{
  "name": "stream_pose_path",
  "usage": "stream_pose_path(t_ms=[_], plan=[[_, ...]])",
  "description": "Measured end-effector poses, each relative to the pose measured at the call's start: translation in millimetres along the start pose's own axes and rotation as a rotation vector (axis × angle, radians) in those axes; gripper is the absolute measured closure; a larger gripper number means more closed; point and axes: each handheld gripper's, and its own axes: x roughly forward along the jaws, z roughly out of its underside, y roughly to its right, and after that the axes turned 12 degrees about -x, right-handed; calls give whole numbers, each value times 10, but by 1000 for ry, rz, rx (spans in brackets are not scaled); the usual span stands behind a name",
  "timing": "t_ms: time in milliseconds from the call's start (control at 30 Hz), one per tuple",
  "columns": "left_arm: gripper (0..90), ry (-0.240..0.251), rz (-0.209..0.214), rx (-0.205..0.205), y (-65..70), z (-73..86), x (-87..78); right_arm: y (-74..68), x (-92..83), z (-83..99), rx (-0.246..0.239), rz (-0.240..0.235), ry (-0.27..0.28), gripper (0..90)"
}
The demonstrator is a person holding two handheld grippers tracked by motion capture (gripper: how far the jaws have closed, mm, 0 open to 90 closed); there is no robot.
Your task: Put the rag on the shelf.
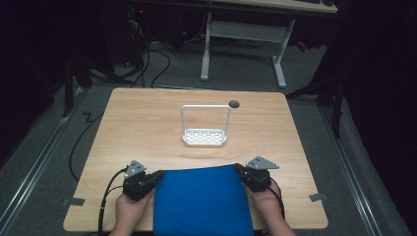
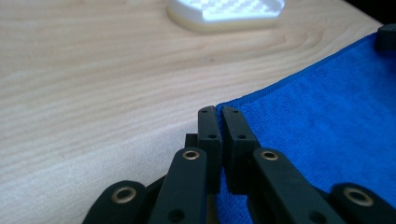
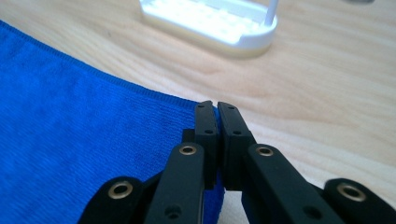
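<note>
Blue cloth (image 1: 201, 201) lies flat on the near half of the bench (image 1: 137, 123), its near edge running off toward the person. Far edge straight, parallel to the bench front.

Left gripper (image 1: 158, 175) at the far-left corner; right gripper (image 1: 238, 169) at the far-right corner. In the left gripper view the jaws are pressed together with the corner's hem caught between them (image 2: 218, 112). Same in the right gripper view: jaws closed, blue hem pinched between the tips (image 3: 215, 111). Both pinch right at the corners, which I judge keeps the far edge taut and level if lifted. That suits a fold, or carrying the cloth up and over.

White rack (image 1: 205, 129), slotted base with a tall wire loop, stands upright mid-bench, apart from the cloth, beyond its far edge. Likely the hanging place, but that is a guess.

Pose: both hands low, resting at bench level either side of the cloth. Left hand (image 1: 129, 211) and right hand (image 1: 268, 201) come in from the near edge, grippers angled inward toward each other, jaws nearly flat to the surface. Cables trail back from each.

Small dark disc (image 1: 234, 103) on the far bench; plays no part.
</note>
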Motion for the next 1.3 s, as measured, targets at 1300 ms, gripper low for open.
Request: stream_pose_path(t_ms=[1300], plan=[[875, 294, 23, 89, 314, -367, -385, 29, -482, -382, 4, 144, 309, 882]])
